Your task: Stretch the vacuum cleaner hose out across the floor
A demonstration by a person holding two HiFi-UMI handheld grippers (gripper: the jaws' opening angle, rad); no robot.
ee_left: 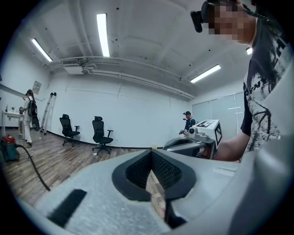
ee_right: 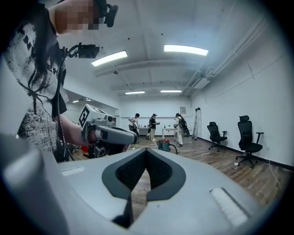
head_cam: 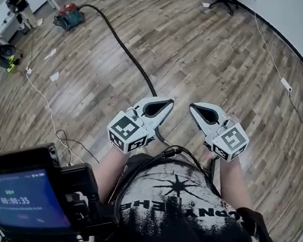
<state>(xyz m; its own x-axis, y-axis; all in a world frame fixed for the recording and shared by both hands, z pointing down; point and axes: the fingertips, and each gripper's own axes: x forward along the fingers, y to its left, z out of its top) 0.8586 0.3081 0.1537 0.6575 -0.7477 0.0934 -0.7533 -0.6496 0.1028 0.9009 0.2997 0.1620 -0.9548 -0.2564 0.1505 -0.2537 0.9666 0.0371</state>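
Note:
A teal and red vacuum cleaner (head_cam: 68,17) stands far off at the upper left of the wooden floor. Its black hose (head_cam: 126,49) runs in a long line from it toward me and passes under my left gripper (head_cam: 169,101). That gripper is shut with nothing in it, held above the floor. My right gripper (head_cam: 193,106) hovers beside it, also shut and empty. In the left gripper view the jaws (ee_left: 150,152) meet, with the hose (ee_left: 33,166) and vacuum (ee_left: 8,149) at far left. The right gripper view shows closed jaws (ee_right: 146,151) and the vacuum (ee_right: 163,145) beyond.
A cart with a lit screen (head_cam: 22,200) sits at my lower left. A white cable (head_cam: 43,100) snakes over the floor at left; another with a power strip (head_cam: 285,84) runs along the right wall. Office chairs (ee_left: 101,134) and several people (ee_right: 153,125) stand at the room's far side.

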